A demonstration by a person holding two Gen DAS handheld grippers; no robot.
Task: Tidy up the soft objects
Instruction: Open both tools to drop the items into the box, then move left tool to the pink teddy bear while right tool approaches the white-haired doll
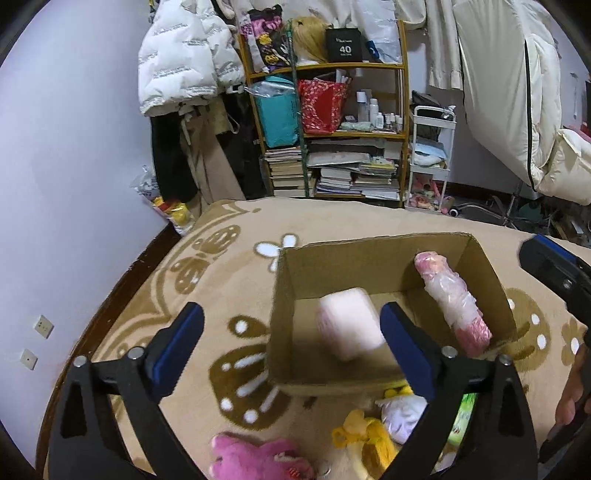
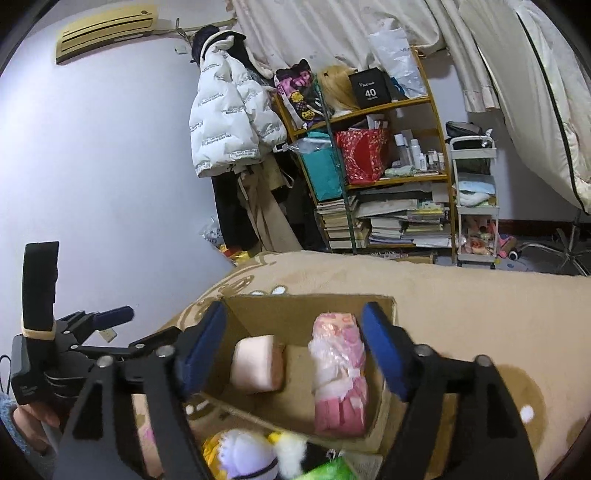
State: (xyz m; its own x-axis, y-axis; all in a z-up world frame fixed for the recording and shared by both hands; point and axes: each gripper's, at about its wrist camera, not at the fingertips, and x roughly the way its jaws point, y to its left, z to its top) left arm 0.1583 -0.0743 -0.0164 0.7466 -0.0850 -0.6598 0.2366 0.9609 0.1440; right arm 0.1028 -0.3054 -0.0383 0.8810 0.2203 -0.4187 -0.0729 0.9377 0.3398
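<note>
Bedroom, tan butterfly-patterned blanket (image 1: pixel 221 295) over a bed. Cardboard box (image 1: pixel 291 384), open-topped, on the blanket; inside, a pale pink roll (image 1: pixel 349 326) and a plastic-wrapped pink bundle (image 1: pixel 454 299), apart. Plush toys (image 1: pixel 255 459) lie near the box. Left hand-held gripper (image 1: pixel 291 354): wide open, empty. Right hand-held gripper (image 2: pixel 295 350): wide open, empty.

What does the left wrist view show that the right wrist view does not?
Only the left wrist view: a pink plush toy and a yellow toy in front of the box, and two wall sockets.
Only the right wrist view: the air conditioner high on the wall.
Both: the cardboard box on the blanket, holding a pale pink roll and a wrapped pink bundle, and the bookshelf.
</note>
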